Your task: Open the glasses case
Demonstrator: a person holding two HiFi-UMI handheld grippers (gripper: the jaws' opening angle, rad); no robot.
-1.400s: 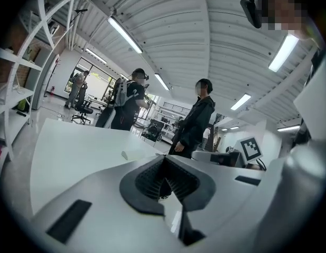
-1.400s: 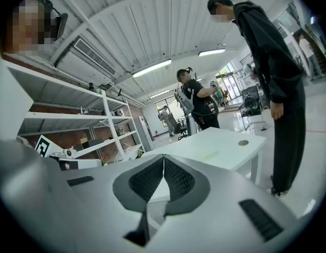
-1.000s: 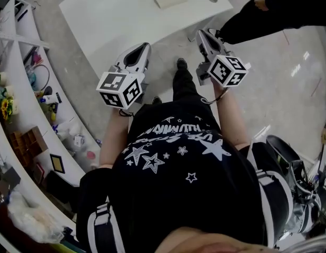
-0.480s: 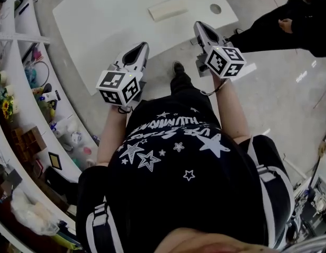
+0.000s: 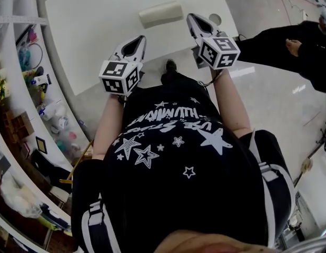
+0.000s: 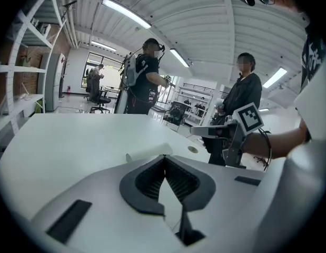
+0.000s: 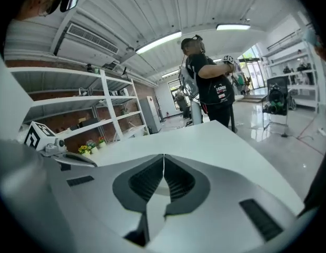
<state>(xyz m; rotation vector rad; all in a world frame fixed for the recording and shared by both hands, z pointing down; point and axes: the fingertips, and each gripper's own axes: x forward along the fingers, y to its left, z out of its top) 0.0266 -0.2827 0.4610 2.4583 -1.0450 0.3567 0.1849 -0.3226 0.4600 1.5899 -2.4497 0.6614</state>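
A pale, oblong glasses case (image 5: 161,13) lies shut on the white table (image 5: 89,25), near its front edge. My left gripper (image 5: 136,40) hangs over the table's front edge, short of the case and to its left, with its jaws shut and empty. My right gripper (image 5: 192,19) is just right of the case, jaws shut with nothing in them. In the left gripper view the case (image 6: 147,151) peeks out behind the shut tips of the left gripper (image 6: 164,156), and the right gripper (image 6: 198,132) reaches in from the right. The right gripper (image 7: 164,155) faces bare tabletop.
A round hole (image 5: 215,19) is in the table beside the right gripper. White shelves (image 5: 26,88) with small clutter run along the left. A person in black (image 5: 289,41) stands at the right. Two more people (image 6: 147,78) stand beyond the table.
Both grippers have moved forward from over the floor to the table's front edge. The case now lies close ahead, between them. Both stay shut.
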